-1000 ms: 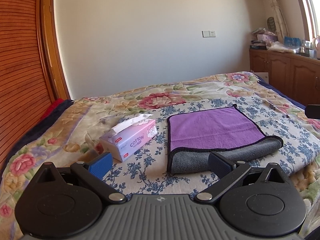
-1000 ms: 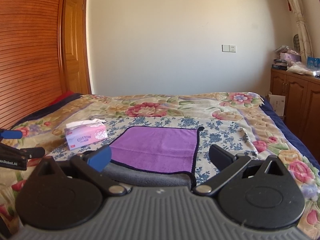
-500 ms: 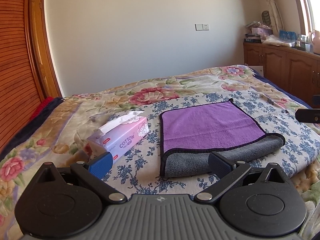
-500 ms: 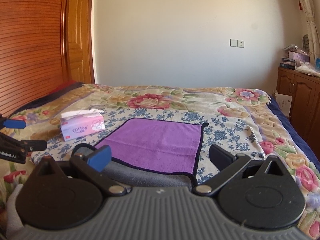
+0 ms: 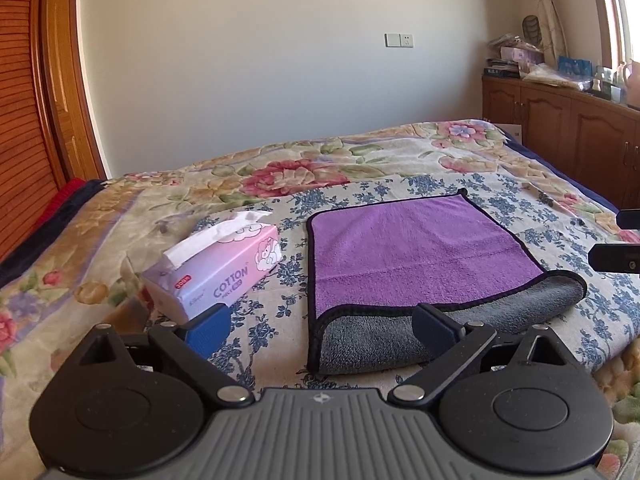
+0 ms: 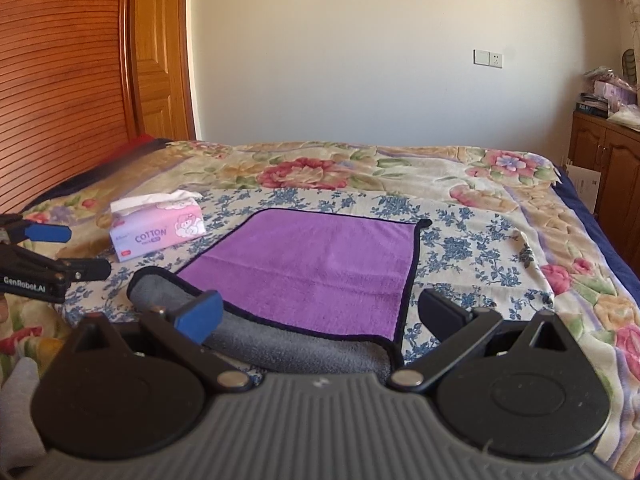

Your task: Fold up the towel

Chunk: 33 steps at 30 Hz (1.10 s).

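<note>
A pink tissue box [image 5: 218, 270] is sitting at the left on the bed [image 5: 360, 160], just beside the towel [image 5: 416, 256]. The towel is lying flat on the flowered bedspread, purple side up, its near edge turned over and showing grey. The left tongs [image 5: 320, 326] are hovering above that near edge, jaws spread wide and gripping nothing. The right tongs [image 6: 320, 314] are hanging over the same edge, likewise gaping and empty.

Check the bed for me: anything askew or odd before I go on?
The towel has its near edge turned back, grey underside up, in a slanted strip wider on the left. The tissue box lies beside it, not touching.
</note>
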Motion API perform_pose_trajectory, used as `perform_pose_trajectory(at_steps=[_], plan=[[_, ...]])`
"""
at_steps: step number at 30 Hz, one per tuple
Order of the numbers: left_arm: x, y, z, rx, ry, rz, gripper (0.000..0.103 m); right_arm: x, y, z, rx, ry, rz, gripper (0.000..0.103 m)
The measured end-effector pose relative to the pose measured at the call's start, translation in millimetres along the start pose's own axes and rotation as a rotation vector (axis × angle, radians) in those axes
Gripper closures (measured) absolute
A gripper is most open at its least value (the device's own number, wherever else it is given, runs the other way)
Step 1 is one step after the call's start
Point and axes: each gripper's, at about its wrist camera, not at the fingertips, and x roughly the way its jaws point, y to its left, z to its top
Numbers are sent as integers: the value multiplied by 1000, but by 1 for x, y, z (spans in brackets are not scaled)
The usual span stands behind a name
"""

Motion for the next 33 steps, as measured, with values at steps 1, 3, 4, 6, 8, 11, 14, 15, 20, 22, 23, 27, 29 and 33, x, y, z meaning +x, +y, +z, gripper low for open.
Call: perform_pose_trajectory(at_steps=[1, 3, 4, 6, 8, 11, 14, 15, 20, 22, 23, 27, 29, 33], plan=[[3, 0, 0, 0, 3, -4, 5, 2, -1, 0, 0, 4, 1, 0], [10, 1, 1, -1, 6, -13, 9, 7, -3, 0, 4, 16, 5, 0], [13, 2, 1, -2, 7, -14, 11, 8, -3, -1, 6, 21, 6, 0], [21, 4, 3, -10, 9, -19, 12, 13, -4, 0, 8, 29, 8, 0], [27, 6, 3, -21, 12, -25, 14, 16, -6, -1, 13, 35, 9, 0], [38, 9, 4, -23, 22, -25, 19, 21, -9, 1, 33, 35, 14, 0], [48, 14, 3, -32, 34, -34, 24, 27, -12, 2, 43, 45, 16, 0], [51, 16, 3, -37, 40, -36, 27, 29, -13, 1, 43, 50, 17, 0], [67, 21, -1, -50, 79, -54, 36, 40, -16, 0, 46, 75, 19, 0], [73, 22, -3, -51, 99, -67, 41, 44, -17, -1, 47, 84, 21, 0], [75, 23, -4, -54, 111, -73, 42, 45, -18, -1, 46, 90, 19, 0], [81, 24, -10, -70, 144, -108, 56, 53, -22, -5, 67, 134, 23, 0], [82, 23, -11, -69, 152, -120, 65, 57, -25, -7, 82, 166, 24, 0], [81, 22, -12, -72, 153, -141, 79, 60, -26, -11, 93, 200, 26, 0]])
